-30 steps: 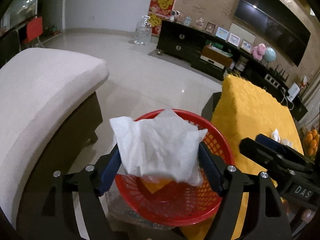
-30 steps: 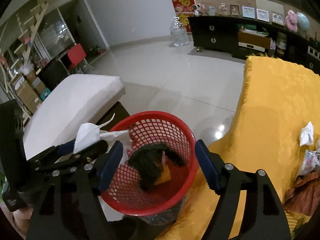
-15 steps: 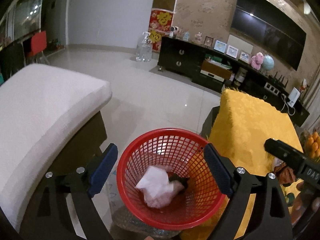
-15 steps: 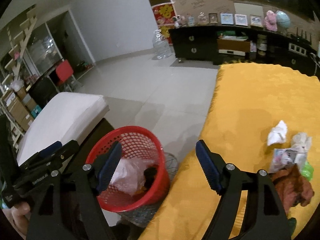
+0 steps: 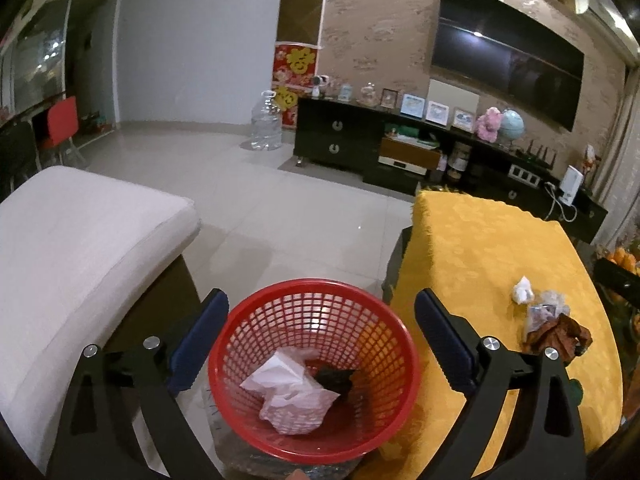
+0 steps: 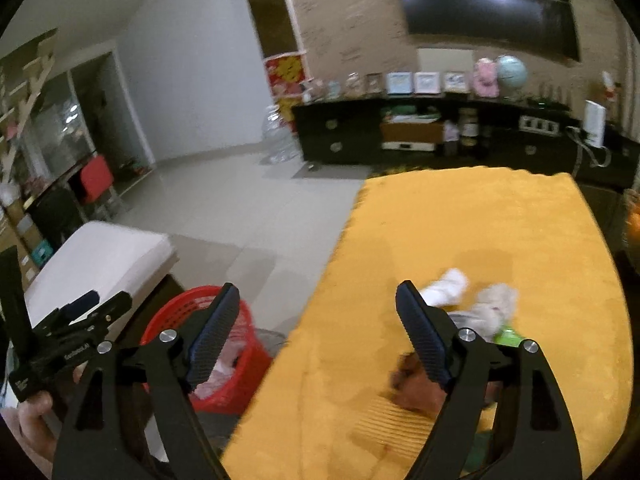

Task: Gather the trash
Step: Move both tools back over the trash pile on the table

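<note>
- The left gripper (image 5: 318,330), at the lower centre of its view, hung with jaws wide apart and empty over the red basket (image 5: 400,344).
- A crumpled white tissue (image 5: 288,394) lay inside the basket.
- The right gripper (image 6: 318,334) was likewise spread and empty; beyond it, blurred scraps (image 6: 446,288), probably tissue, sat on the yellow tablecloth (image 6: 500,220).

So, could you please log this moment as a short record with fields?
left hand-held gripper: open, empty, above red basket
right hand-held gripper: open, empty, over edge of yellow tablecloth
basket contents: crumpled white tissue, dark scrap
trash on cloth: white wad, clear wrapper, brown peel
</note>
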`<action>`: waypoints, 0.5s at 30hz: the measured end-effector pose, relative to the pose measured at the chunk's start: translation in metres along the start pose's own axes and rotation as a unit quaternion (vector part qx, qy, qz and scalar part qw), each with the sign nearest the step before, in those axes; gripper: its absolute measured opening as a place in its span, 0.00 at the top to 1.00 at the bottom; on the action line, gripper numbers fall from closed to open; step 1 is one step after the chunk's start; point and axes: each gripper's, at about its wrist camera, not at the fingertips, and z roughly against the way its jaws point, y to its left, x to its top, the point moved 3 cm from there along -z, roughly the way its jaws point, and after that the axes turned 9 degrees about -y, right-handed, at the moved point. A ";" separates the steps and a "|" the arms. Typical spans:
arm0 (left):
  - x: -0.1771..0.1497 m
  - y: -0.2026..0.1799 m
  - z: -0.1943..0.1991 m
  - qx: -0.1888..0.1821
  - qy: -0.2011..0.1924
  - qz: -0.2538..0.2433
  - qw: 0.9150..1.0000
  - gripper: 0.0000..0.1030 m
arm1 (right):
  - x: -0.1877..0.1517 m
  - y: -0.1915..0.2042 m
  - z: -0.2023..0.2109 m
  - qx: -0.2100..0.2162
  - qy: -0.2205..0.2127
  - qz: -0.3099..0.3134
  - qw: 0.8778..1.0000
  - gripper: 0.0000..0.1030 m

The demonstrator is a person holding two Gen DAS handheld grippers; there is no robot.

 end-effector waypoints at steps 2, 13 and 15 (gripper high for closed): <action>0.001 -0.005 0.002 -0.007 -0.002 0.000 1.000 0.12 | 0.000 -0.018 0.013 -0.019 -0.007 -0.007 1.000 0.23; -0.002 -0.039 0.007 -0.047 0.001 -0.015 0.999 0.12 | -0.018 -0.080 0.050 -0.099 -0.015 -0.038 0.994 0.23; -0.005 -0.051 0.008 -0.058 0.003 -0.028 0.998 0.12 | -0.022 -0.086 0.052 -0.110 -0.013 -0.040 0.993 0.23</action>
